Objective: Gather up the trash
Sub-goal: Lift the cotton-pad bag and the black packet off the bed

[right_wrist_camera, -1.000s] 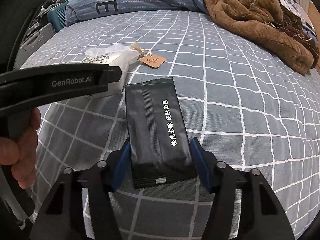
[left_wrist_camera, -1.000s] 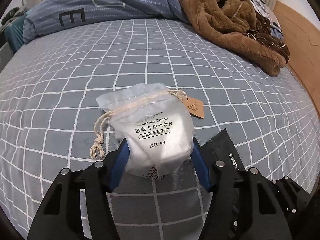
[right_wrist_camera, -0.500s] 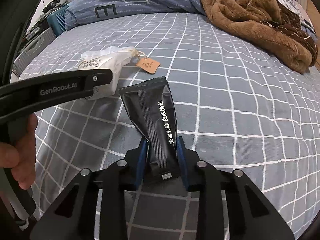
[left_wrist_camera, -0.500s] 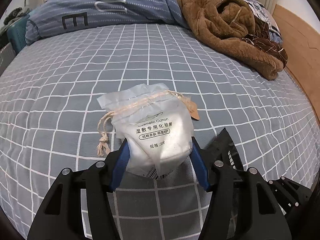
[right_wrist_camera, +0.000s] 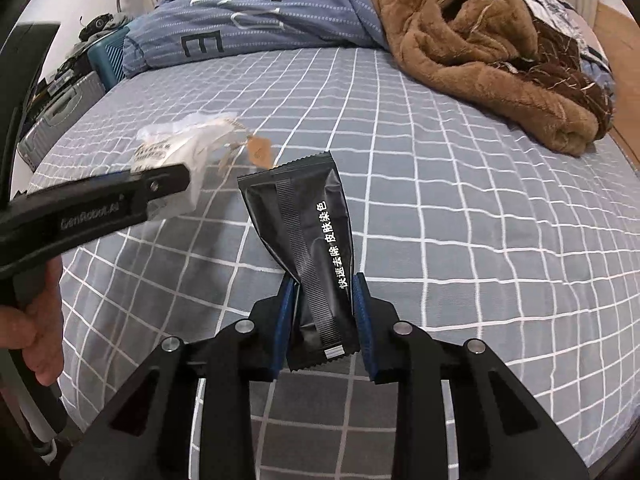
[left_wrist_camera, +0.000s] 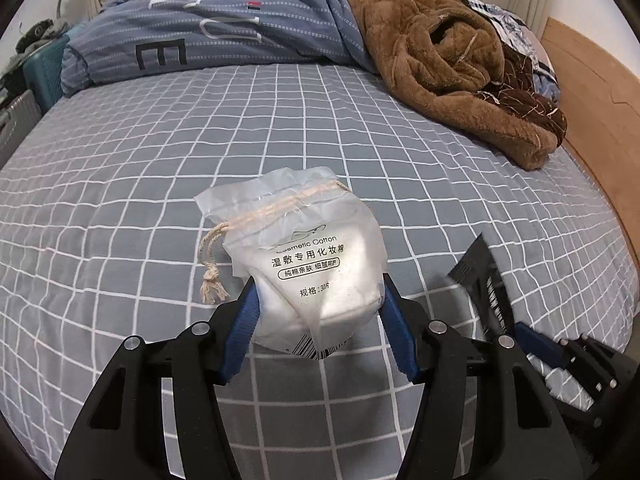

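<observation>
Risk: black sachet, pinched only at its tail by right gripper, may slip; left gripper clamps cotton-pad bag loosely.

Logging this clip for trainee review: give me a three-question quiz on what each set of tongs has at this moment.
1. True or false: the right tongs are shut on the black sachet.
2. What do the left tongs hold?
A. brown blanket
B. cotton pad bag
C. nothing
3. Fill in: a brown ___ hangs from the bag's drawstring.

Key: 1 true; 2 B; 3 tag.
</observation>
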A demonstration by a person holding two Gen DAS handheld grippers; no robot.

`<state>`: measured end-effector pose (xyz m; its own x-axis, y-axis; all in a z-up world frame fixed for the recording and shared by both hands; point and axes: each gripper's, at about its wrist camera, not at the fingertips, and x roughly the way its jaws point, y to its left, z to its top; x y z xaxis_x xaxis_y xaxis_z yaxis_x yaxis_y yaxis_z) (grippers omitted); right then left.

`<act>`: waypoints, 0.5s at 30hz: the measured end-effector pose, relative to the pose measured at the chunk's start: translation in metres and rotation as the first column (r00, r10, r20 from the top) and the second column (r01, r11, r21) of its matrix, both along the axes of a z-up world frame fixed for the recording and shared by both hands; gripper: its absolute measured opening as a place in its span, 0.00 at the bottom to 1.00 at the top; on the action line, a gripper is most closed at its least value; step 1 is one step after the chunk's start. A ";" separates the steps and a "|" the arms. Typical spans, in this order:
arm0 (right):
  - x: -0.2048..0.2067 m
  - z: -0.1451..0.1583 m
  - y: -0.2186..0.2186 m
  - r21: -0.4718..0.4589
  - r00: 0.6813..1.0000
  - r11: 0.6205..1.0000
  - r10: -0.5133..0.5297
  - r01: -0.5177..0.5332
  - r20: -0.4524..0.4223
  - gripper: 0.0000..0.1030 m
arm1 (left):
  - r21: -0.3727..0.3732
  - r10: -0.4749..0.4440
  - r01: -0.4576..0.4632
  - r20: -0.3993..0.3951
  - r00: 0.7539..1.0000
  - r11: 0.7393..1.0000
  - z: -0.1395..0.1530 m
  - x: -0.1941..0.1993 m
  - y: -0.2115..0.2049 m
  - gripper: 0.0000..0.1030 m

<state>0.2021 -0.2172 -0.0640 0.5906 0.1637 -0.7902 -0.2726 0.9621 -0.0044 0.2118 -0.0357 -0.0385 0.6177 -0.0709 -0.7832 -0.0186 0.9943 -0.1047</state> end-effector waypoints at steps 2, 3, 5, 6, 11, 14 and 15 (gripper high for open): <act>-0.003 0.005 -0.002 -0.001 1.000 1.000 -0.009 0.009 0.010 0.27 | 0.014 -0.007 0.006 0.008 1.000 1.000 0.003 -0.004 -0.002 0.56; -0.004 0.007 -0.003 -0.001 1.000 1.000 -0.014 0.014 0.015 0.27 | 0.018 -0.007 0.007 0.012 1.000 1.000 0.005 -0.007 -0.002 0.56; -0.008 0.012 -0.005 0.000 0.999 1.000 -0.025 0.025 0.026 0.27 | 0.024 -0.012 0.011 0.018 1.000 1.000 0.008 -0.012 -0.002 0.56; -0.011 0.013 -0.006 0.000 0.999 1.000 -0.030 0.030 0.035 0.27 | 0.032 -0.014 0.013 0.025 1.000 0.999 0.010 -0.016 -0.003 0.56; -0.025 0.006 -0.009 -0.022 0.998 0.999 -0.039 0.040 0.043 0.27 | 0.035 -0.019 0.017 0.047 0.999 0.999 0.021 -0.029 0.002 0.56; -0.034 0.005 -0.009 -0.033 0.998 0.999 -0.037 0.039 0.044 0.27 | 0.015 -0.013 0.012 0.047 0.999 1.000 0.024 -0.037 0.005 0.56; -0.037 0.006 -0.009 -0.031 0.999 0.999 -0.033 0.034 0.041 0.27 | 0.015 -0.016 0.015 0.047 0.999 1.000 0.025 -0.039 0.004 0.56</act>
<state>0.1650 -0.2266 -0.0577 0.6272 0.1187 -0.7698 -0.2395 0.9698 -0.0456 0.1724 -0.0315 -0.0137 0.6528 -0.0695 -0.7543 0.0017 0.9959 -0.0904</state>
